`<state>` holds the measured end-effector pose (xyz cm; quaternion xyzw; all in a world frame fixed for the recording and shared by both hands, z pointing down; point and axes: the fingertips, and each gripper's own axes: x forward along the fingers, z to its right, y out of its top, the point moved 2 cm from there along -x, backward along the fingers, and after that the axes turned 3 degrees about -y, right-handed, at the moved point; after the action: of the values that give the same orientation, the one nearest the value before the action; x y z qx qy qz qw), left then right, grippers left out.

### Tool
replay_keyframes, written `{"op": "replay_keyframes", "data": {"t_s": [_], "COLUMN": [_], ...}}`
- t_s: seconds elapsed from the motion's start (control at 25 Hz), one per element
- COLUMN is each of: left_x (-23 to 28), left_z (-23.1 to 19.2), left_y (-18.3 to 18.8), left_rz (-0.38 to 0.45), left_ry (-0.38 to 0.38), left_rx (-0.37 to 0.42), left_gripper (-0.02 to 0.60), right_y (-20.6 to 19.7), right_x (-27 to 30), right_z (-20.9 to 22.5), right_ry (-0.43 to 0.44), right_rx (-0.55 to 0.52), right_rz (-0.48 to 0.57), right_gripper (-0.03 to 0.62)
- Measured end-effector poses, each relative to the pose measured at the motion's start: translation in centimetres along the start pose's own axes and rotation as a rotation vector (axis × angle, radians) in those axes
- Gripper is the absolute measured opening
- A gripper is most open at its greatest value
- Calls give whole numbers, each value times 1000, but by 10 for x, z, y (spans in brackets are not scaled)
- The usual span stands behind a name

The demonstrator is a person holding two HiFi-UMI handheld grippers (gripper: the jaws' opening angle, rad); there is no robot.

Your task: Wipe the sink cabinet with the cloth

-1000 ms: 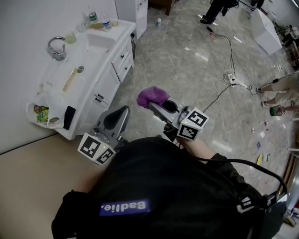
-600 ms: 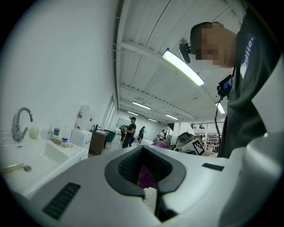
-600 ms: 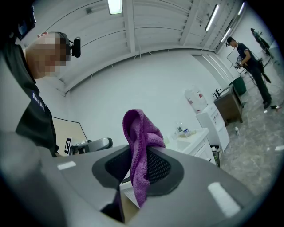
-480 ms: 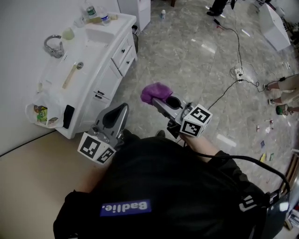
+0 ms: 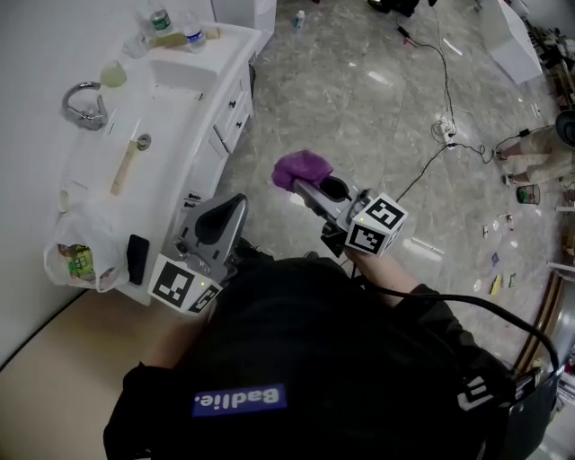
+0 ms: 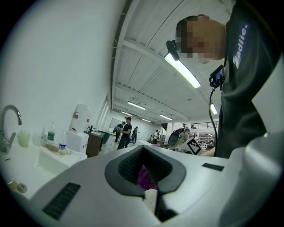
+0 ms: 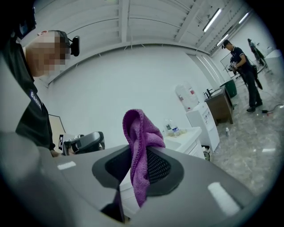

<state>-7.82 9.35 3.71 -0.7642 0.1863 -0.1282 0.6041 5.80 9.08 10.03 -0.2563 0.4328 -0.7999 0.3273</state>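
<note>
The white sink cabinet (image 5: 211, 135) stands at the left of the head view, its drawers facing the marble floor. My right gripper (image 5: 310, 187) hovers over the floor to the right of the cabinet, shut on a purple cloth (image 5: 301, 168). In the right gripper view the cloth (image 7: 140, 150) hangs bunched between the jaws, with the cabinet (image 7: 191, 139) behind it. My left gripper (image 5: 235, 205) is held near the cabinet's front corner, shut and empty. Through its jaws (image 6: 144, 162) a bit of the purple cloth (image 6: 144, 178) shows.
On the counter are a faucet (image 5: 85, 103), bottles (image 5: 160, 22), a long pale stick (image 5: 124, 166), a black object (image 5: 137, 258) and a plastic bag (image 5: 81, 256) at the near end. Cables (image 5: 445, 135) run across the floor. A person (image 5: 539, 153) stands at the far right.
The cabinet has slid left and lower in the head view as the person shifted beside it. The right gripper still holds the cloth at about the same spot; the left gripper has barely moved.
</note>
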Motion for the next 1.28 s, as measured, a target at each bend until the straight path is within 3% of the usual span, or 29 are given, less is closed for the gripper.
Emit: {"op": "replay_keyframes", "data": {"t_s": [0.24, 0.4, 0.56, 0.8, 1.08, 1.28], "left_x": [26, 57, 90, 125, 140, 150], "left_z": [-60, -84, -115, -180, -231, -257], "left_y": [-13, -49, -99, -203, -302, -354], "left_rz": [5, 17, 42, 14, -27, -8], "left_ry": [-14, 7, 31, 53, 37, -2], "left_rx": [0, -9, -1, 1, 22, 72], "left_gripper": [5, 6, 5, 6, 5, 6], "right_y": [-10, -33, -64, -125, -192, -229], "right_x": [53, 77, 111, 171, 217, 246], "right_z": [48, 105, 175, 269, 336, 374], "right_ry": [-26, -10, 11, 31, 63, 86], "right_rx": [18, 36, 3, -6, -26, -85], "right_rz": [0, -31, -46, -33, 7, 32], "right_gripper": [81, 81, 81, 81, 81, 80]}}
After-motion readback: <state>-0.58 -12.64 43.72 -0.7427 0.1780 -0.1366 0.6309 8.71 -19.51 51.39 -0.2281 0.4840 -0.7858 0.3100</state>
